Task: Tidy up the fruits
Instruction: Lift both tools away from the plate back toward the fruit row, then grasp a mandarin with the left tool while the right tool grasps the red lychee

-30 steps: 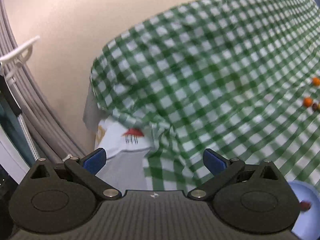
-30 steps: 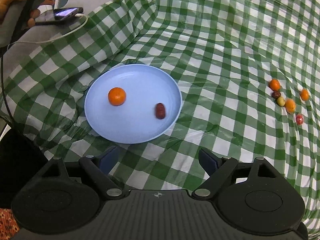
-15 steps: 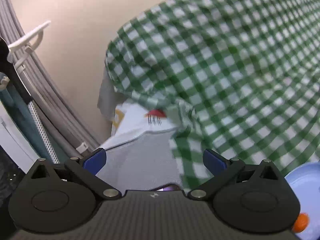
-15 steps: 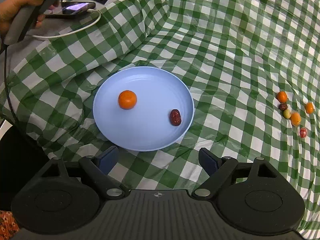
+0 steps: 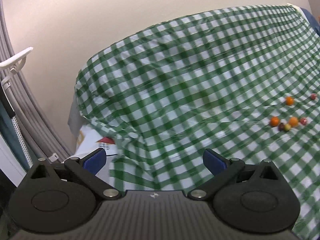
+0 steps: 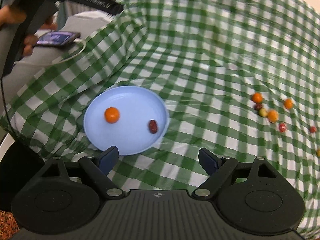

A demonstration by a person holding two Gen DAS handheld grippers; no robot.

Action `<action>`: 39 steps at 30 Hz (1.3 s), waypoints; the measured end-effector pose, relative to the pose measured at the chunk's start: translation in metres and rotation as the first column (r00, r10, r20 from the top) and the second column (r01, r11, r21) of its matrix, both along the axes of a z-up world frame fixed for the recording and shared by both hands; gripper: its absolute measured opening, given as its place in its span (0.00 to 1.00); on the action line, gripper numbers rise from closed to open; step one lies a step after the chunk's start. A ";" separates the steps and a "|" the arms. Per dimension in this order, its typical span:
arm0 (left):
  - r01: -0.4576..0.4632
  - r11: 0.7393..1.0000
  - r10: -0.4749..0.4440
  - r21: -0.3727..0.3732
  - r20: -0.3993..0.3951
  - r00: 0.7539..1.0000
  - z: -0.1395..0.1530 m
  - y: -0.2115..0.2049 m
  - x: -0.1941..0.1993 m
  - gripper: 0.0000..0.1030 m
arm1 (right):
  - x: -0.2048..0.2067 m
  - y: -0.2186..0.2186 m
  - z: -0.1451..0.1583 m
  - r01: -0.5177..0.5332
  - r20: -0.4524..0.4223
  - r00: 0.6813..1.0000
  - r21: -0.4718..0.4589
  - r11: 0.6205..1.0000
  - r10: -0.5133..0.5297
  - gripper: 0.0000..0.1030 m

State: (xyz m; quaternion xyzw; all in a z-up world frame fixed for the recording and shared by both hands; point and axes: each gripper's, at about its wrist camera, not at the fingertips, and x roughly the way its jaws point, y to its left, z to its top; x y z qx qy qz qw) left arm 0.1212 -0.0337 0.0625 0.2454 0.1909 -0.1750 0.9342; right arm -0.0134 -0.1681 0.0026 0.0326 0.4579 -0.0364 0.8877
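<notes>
Both views swung toward the loose fruits (image 6: 268, 112); left tool (image 5: 154, 160) and right tool (image 6: 158, 160) released, empty, next pick pending

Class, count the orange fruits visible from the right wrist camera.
4: one on the blue plate at; three loose on the checked cloth at and. Blur may hide others.

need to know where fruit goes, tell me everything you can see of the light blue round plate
The light blue round plate looks like smooth matte plastic, shallow with a low raised rim. It lies flat on the green and white checked tablecloth, ahead of the open right gripper. It holds two fruits lying apart: a small round orange fruit and a dark red oval fruit near the rim. Nothing grips it.
</notes>
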 end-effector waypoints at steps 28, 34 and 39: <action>0.113 0.994 -0.112 -0.005 -0.190 0.975 -0.027 -0.104 -0.035 1.00 | -0.045 -0.121 -0.008 0.273 0.078 0.959 0.003 0.962 -0.272 0.87; 0.196 0.981 -0.186 0.005 -0.279 0.942 -0.050 -0.168 -0.029 1.00 | -0.048 -0.197 -0.023 0.392 0.109 0.916 -0.022 0.920 -0.387 0.87; 0.242 0.969 -0.242 -0.047 -0.379 0.893 -0.080 -0.232 -0.012 1.00 | -0.047 -0.262 -0.045 0.467 0.129 0.878 -0.013 0.884 -0.462 0.87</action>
